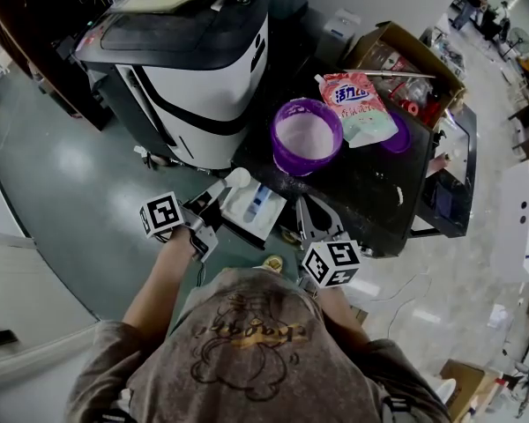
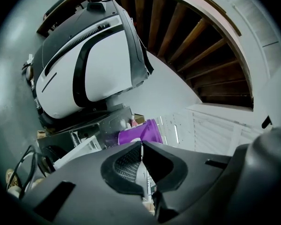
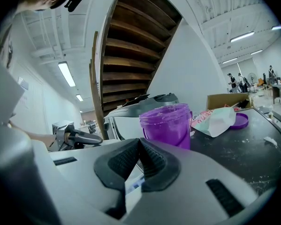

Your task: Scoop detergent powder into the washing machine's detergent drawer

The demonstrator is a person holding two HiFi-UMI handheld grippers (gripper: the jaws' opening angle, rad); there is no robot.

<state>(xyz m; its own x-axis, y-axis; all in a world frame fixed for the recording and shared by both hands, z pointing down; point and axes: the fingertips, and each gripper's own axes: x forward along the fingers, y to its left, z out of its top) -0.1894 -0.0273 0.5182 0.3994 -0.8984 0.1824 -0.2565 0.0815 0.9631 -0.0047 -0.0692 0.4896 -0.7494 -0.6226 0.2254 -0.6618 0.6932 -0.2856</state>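
Both claws are shut, pads pressed tip to tip. The right claw (image 3: 139, 140) grips nothing. I can make out nothing between the pads of the left claw (image 2: 141, 143), though in the head view a small round white piece (image 1: 238, 177), possibly a scoop, sits just off its tip. Ahead of both, the round purple plastic tub (image 1: 307, 137) of white powder stands open on the dark bench (image 1: 370, 203), straight in line with the right claw, which looks the nearer. Between the two claws, closer than the tub, lies the white plastic detergent drawer (image 1: 254, 208) with its blue insert.
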